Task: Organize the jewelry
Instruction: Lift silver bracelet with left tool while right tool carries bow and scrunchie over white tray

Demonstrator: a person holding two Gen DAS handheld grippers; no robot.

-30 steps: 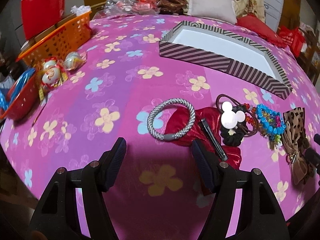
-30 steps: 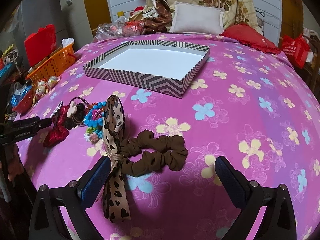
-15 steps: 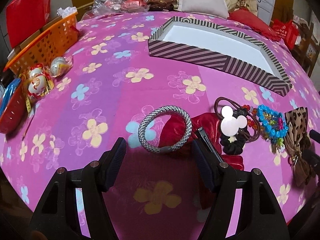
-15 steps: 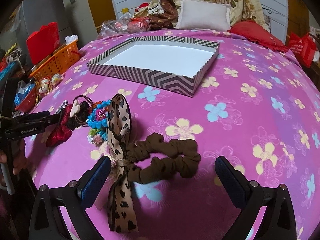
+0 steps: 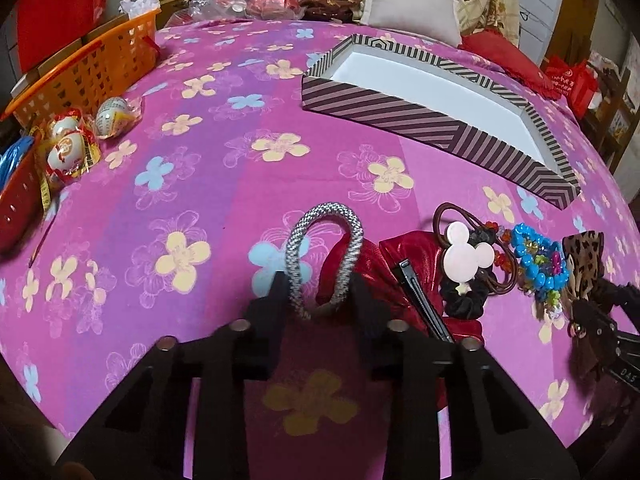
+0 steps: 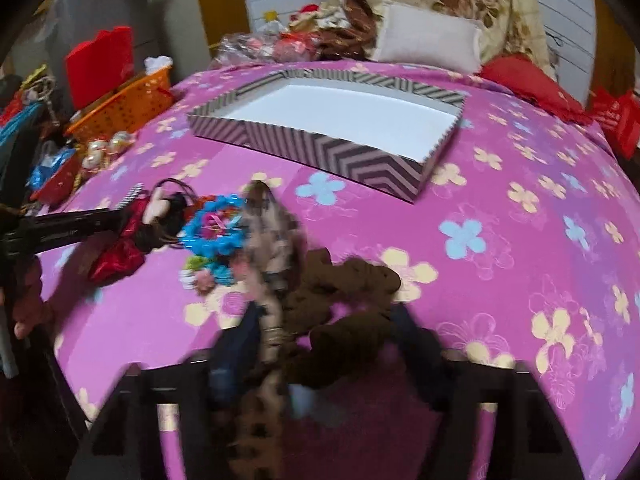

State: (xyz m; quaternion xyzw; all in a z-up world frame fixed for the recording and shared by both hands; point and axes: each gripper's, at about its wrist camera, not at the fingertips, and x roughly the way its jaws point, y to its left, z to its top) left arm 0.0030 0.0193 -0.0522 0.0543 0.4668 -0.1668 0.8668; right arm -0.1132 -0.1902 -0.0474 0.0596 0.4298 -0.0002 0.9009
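Note:
My left gripper [image 5: 320, 294] is shut on the silver braided bracelet [image 5: 326, 240], squeezing it into a narrow loop above a red satin bow [image 5: 404, 256]. To its right lie a pink mouse-shaped hair tie [image 5: 466, 256], a blue bead bracelet [image 5: 540, 264] and a leopard bow [image 5: 584, 256]. My right gripper [image 6: 324, 332] is shut on the brown scrunchie [image 6: 344, 296] together with the leopard bow [image 6: 272, 232]; this view is blurred. The striped box with a white inside [image 5: 360, 98] stands farther back, and shows in the right wrist view [image 6: 360, 158].
An orange basket [image 5: 84, 68], wrapped eggs [image 5: 68, 148] and a red bowl [image 5: 18, 200] sit at the left edge of the pink flowered cloth [image 5: 224, 168]. Pillows [image 6: 428, 38] and bags lie behind the box.
Both grippers have closed: the left on the silver bracelet, the right on the brown scrunchie and leopard bow. Both moved forward onto their items.

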